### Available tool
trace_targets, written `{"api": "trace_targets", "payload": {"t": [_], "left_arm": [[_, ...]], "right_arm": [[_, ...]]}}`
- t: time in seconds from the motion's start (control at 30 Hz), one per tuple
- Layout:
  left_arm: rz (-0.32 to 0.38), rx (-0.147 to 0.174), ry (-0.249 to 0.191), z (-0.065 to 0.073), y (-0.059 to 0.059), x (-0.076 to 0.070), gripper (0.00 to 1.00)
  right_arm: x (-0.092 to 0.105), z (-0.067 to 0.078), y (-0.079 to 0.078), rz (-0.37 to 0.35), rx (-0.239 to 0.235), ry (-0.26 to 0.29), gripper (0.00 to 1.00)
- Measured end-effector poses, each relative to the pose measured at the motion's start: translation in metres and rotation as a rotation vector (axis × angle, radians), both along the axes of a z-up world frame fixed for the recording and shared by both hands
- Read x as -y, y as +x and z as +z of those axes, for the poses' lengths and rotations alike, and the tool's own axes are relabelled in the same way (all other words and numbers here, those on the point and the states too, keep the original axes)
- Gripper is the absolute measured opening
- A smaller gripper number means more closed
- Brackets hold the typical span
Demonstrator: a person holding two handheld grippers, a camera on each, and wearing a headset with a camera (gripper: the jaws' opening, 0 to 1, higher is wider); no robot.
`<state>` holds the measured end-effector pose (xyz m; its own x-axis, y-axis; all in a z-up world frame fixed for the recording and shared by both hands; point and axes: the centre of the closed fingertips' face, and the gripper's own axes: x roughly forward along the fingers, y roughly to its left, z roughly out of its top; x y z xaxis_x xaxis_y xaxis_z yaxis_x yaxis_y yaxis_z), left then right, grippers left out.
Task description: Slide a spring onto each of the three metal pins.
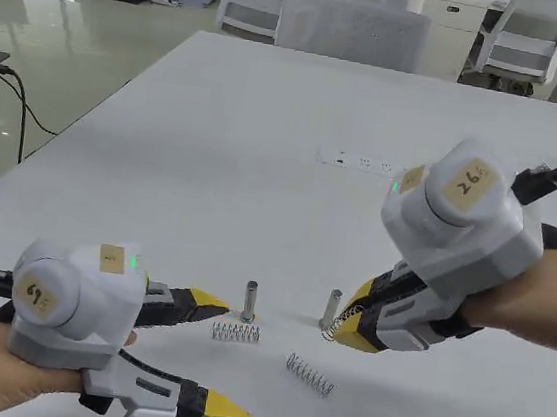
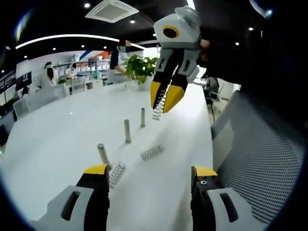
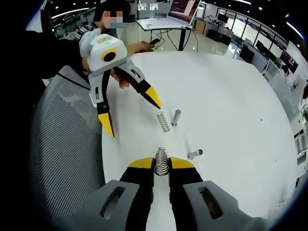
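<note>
Two short metal pins [image 1: 250,299] [image 1: 331,310] stand upright on the white table [image 1: 263,167]. The left gripper view shows three pins [image 2: 102,154] [image 2: 127,131] [image 2: 142,117] in a row. My right gripper [image 1: 345,332] [image 3: 161,163] is shut on a spring [image 3: 161,159] [image 2: 159,108], right beside the right-hand pin. One loose spring [image 1: 235,332] lies in front of the left pin, another [image 1: 309,374] further right. My left gripper [image 1: 224,360] [image 2: 150,171] is held open and empty, near the first loose spring.
A white power strip [image 1: 359,162] lies further back on the table. Grey chairs [image 1: 349,30] stand at the far edge. A mesh chair [image 2: 260,159] is beside the near table edge. People sit at desks in the background.
</note>
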<state>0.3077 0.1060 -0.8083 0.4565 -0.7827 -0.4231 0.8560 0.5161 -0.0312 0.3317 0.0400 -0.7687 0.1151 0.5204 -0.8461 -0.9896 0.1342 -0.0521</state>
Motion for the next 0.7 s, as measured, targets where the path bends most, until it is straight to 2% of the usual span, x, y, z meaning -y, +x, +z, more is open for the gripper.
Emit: {"api": "trace_targets", "payload": {"t": [0.2,0.5,0.7], "left_arm": [[0.055,0.0,-0.019,-0.001,0.001,-0.007,0.72],[0.084,0.018,-0.032,-0.002,0.001,-0.007,0.82],[0.117,0.025,-0.056,0.0,0.003,-0.009,0.85]], "right_arm": [[-0.009,0.003,0.002,0.03,0.014,-0.007,0.09],[-0.02,0.006,0.007,0.078,0.036,-0.039,0.09],[-0.027,0.01,0.013,0.101,0.046,-0.052,0.09]]}}
